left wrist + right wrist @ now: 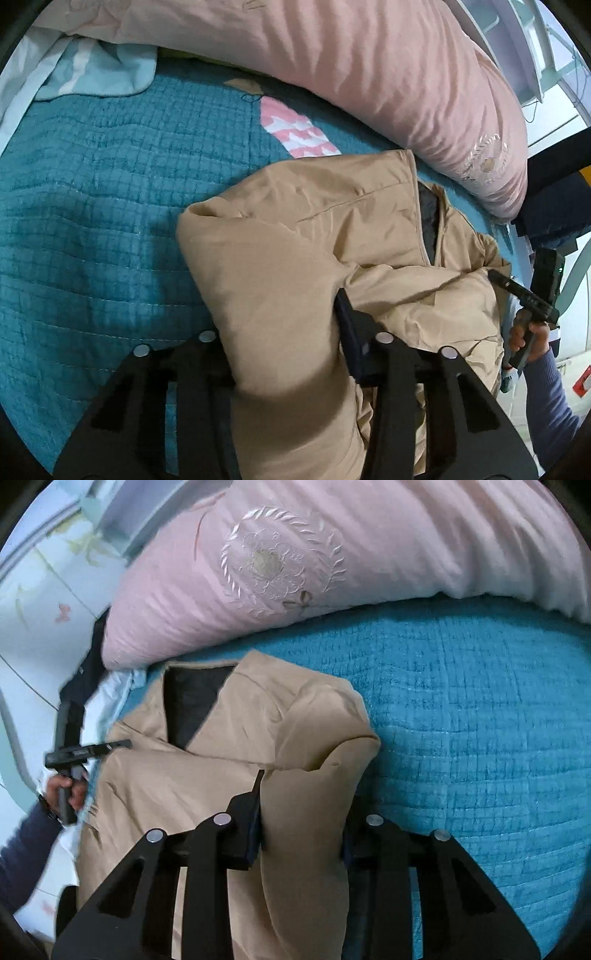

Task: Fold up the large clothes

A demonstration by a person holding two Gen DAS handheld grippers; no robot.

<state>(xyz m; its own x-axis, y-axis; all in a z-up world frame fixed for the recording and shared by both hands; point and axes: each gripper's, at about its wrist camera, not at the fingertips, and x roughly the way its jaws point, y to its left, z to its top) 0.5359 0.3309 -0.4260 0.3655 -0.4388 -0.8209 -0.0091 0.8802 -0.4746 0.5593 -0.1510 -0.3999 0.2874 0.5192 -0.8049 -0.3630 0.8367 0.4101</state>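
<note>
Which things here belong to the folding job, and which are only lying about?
For the job:
- tan jacket
- left gripper, clamped on it
- right gripper, clamped on it

Only lying about:
- pink duvet
- light blue cloth
- teal bedspread, underneath

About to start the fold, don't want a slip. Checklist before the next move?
1. Left gripper clamped on jacket: ok, a fold sits between its fingers.
2. Right gripper clamped on jacket: ok, same.
3. Layers pinched in each grip: cannot tell.
4. Jacket front closed: not ok, it gapes at the collar and the dark lining shows.
5. Bedspread beside the jacket free to lay onto: ok.
6. Pink quilt clear of the collar: cannot tell, it lies close.
</note>
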